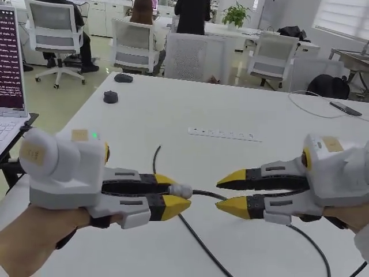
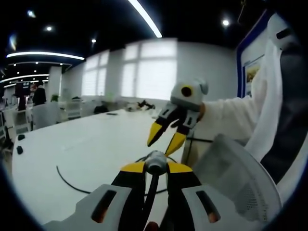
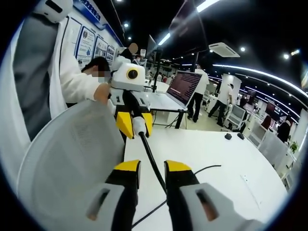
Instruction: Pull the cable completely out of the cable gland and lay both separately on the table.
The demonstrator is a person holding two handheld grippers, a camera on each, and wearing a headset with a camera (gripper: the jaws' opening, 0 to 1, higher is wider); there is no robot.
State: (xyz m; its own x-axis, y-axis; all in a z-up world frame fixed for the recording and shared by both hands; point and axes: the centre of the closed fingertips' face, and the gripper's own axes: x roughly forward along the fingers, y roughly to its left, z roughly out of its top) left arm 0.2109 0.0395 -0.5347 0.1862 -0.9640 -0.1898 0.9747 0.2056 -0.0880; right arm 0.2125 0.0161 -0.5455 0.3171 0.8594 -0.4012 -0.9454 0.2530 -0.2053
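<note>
My left gripper [image 1: 179, 191] is shut on the small grey cable gland [image 1: 183, 189], which pokes out between its yellow tips [image 2: 156, 166]. A black cable [image 1: 204, 193] leaves the gland toward the right and runs in between the jaws of my right gripper [image 1: 225, 193]. That gripper is open, its jaws apart on either side of the cable [image 3: 150, 156] without pinching it. Both grippers hover just above the white table [image 1: 230, 104], tips facing each other a short gap apart. More of the cable loops over the table [image 2: 72, 183].
A laptop [image 1: 8, 69] stands at the far left edge. A mouse [image 1: 123, 78] and a dark round object [image 1: 110, 97] lie at the back left. A white strip [image 1: 225, 134] lies mid-table. Office chairs [image 1: 134, 46] stand beyond, and a mesh chair back [image 3: 62, 159] is close by.
</note>
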